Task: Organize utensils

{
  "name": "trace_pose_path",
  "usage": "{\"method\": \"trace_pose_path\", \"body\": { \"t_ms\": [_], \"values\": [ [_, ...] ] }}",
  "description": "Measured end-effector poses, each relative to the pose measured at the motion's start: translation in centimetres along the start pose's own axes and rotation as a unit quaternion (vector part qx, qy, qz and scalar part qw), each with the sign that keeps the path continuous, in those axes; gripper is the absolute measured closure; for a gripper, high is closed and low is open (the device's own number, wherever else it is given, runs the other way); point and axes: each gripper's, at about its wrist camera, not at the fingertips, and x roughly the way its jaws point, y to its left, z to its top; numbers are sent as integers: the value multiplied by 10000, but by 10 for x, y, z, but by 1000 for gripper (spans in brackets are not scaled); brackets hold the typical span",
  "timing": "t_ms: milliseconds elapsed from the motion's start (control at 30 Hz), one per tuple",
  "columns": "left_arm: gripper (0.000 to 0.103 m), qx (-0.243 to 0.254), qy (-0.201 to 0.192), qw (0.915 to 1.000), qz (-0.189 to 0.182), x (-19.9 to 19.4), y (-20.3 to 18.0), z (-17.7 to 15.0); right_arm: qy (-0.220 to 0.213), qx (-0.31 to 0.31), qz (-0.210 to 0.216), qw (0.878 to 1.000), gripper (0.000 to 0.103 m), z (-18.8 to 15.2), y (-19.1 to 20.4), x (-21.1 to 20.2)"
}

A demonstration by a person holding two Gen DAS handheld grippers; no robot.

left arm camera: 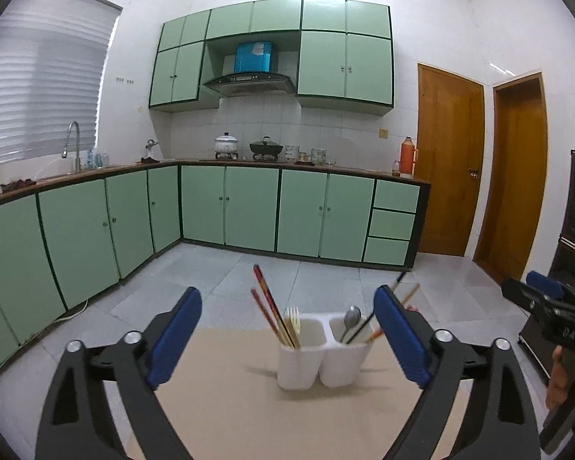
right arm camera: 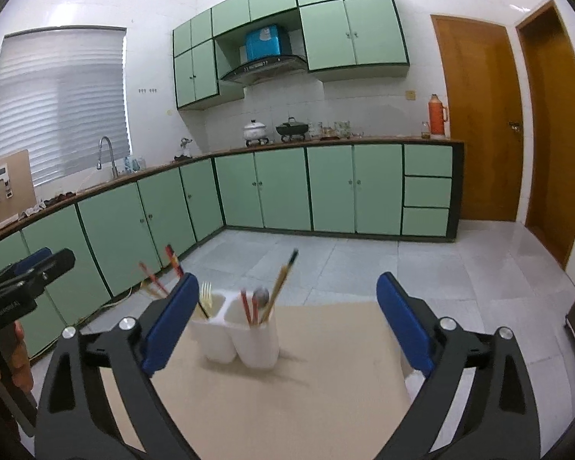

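A white two-compartment utensil holder (left arm camera: pixel 320 360) stands on a beige table (left arm camera: pixel 249 414). Its left compartment holds red chopsticks (left arm camera: pixel 266 303) and a yellow fork (left arm camera: pixel 293 322). Its right compartment holds a metal spoon (left arm camera: pixel 350 320) and more chopsticks (left arm camera: pixel 398 295). My left gripper (left arm camera: pixel 287 341) is open and empty, just in front of the holder. The holder also shows in the right wrist view (right arm camera: pixel 235 333), with the fork (right arm camera: pixel 205 297) and spoon (right arm camera: pixel 260 299). My right gripper (right arm camera: pixel 287 326) is open and empty, with the holder between its fingers and toward the left one.
Green kitchen cabinets (left arm camera: pixel 230 207) line the far walls beyond a tiled floor (left arm camera: pixel 249 272). The right gripper's body (left arm camera: pixel 556 310) shows at the right edge of the left wrist view. The left gripper's body (right arm camera: pixel 19 280) shows at the left edge of the right wrist view.
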Motion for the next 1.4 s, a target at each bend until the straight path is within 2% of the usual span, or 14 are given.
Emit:
{"method": "trace_pose_path", "body": {
  "t_ms": [100,233,433,1000,1400],
  "values": [
    [6,36,96,9999,53,-15,-3,-13,130,-11,-22,9999,6,-15,5,-13],
    [6,33,286,9996,69,-29,-8,-24,285,-20,26,9996,6,-32,13,-31],
    [6,-79,487,9988,26,-47,-6,-36,333,20,10,9994,6,-33,23,-44],
    [6,48,316,9995,3,-84,-14,-33,161,-263,232,9993,6,-24,50,-79],
    [6,67,148,9999,7,-99,-16,-29,90,-410,288,9987,6,-18,62,-88]
  ]
}}
